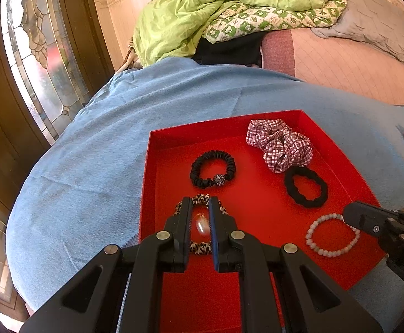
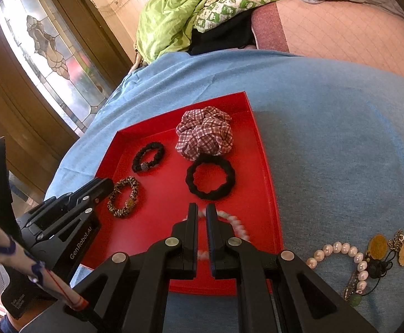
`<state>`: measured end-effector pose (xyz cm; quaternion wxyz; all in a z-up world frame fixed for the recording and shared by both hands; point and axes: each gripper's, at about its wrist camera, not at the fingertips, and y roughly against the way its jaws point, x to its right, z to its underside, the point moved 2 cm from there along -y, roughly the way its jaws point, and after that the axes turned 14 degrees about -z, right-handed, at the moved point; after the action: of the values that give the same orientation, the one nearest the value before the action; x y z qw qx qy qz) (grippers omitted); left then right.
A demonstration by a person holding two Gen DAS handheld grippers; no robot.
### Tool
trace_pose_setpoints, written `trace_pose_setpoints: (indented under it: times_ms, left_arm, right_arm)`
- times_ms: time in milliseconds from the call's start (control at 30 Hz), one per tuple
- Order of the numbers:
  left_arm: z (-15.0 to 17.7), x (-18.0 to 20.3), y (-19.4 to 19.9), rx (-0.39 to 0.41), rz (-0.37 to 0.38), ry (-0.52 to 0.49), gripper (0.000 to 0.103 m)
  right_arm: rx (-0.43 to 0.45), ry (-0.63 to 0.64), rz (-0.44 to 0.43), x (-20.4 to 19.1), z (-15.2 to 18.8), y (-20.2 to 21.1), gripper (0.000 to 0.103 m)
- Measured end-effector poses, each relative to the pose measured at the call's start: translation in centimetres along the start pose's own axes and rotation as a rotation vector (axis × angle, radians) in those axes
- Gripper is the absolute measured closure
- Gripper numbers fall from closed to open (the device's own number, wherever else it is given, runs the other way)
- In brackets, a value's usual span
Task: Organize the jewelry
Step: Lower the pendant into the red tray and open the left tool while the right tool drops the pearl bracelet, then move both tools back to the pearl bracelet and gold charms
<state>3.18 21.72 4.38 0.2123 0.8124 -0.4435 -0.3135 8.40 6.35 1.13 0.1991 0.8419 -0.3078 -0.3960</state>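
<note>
Red tray [image 1: 157,149] on blue cloth holds hair ties, sorted apart. Left hand-held gripper [image 1: 199,208], jaws nearly together & empty, hovers over leopard scrunchie [image 2: 123,197]. Right hand-held gripper [image 2: 199,213], also closed & empty, hovers over white bead bracelet [image 1: 331,236]. Pearl bracelet [image 2: 340,252] waits outside the tray w/ other trinkets.

A home, most likely a bedroom. A bed [image 1: 349,63] with a pink quilted cover stands at the back, a crumpled green duvet [image 1: 202,14] and a grey blanket [image 1: 376,27] heaped on it. At left, a dark wood door [image 2: 21,88] with leaded, patterned glass [image 1: 38,44]. Wall [image 1: 124,8] behind is pale with a border strip, though lens distortion blurs it. Nearer, a blue cloth [image 1: 96,166] covers a surface holding a red tray [image 1: 157,149] of hair ties and bracelets.
</note>
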Motion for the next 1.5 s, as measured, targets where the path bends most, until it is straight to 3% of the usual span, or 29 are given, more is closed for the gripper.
trace_pose_setpoints:
  times_ms: [100, 200, 500, 767, 1000, 1167, 1300, 1500]
  left_arm:
    - [0.0, 0.0, 0.0, -0.001, 0.0, 0.003, 0.091]
    - [0.1, -0.1, 0.1, 0.002, 0.0, 0.01, 0.081]
    - [-0.3, 0.0, 0.8, 0.016, 0.019, 0.034, 0.08]
    - [-0.8, 1.8, 3.1, 0.067, 0.087, 0.024, 0.08]
    - [-0.4, 4.8, 5.2, 0.1, 0.227, -0.048, 0.08]
    - [0.1, 7.1, 6.6, 0.1, 0.341, -0.1, 0.08]
    - [0.3, 8.5, 6.8, 0.093, 0.358, -0.124, 0.08]
    - [0.4, 9.2, 6.4, 0.084, 0.359, -0.14, 0.08]
  right_arm:
    - [0.002, -0.002, 0.002, 0.0, 0.0, 0.1, 0.096]
    - [0.007, 0.0, -0.003, -0.1, -0.1, 0.3, 0.096]
    - [0.035, -0.001, -0.012, -0.1, -0.6, 1.9, 0.096]
    - [0.144, -0.068, 0.01, 2.1, -2.0, 8.7, 0.096]
    - [0.19, -0.155, 0.112, 6.8, -0.7, 16.0, 0.096]
    - [0.15, -0.226, 0.182, 10.7, 1.4, 17.7, 0.096]
    - [0.093, -0.283, 0.22, 13.7, 2.3, 17.0, 0.096]
    - [-0.004, -0.294, 0.2, 14.9, 2.4, 13.7, 0.096]
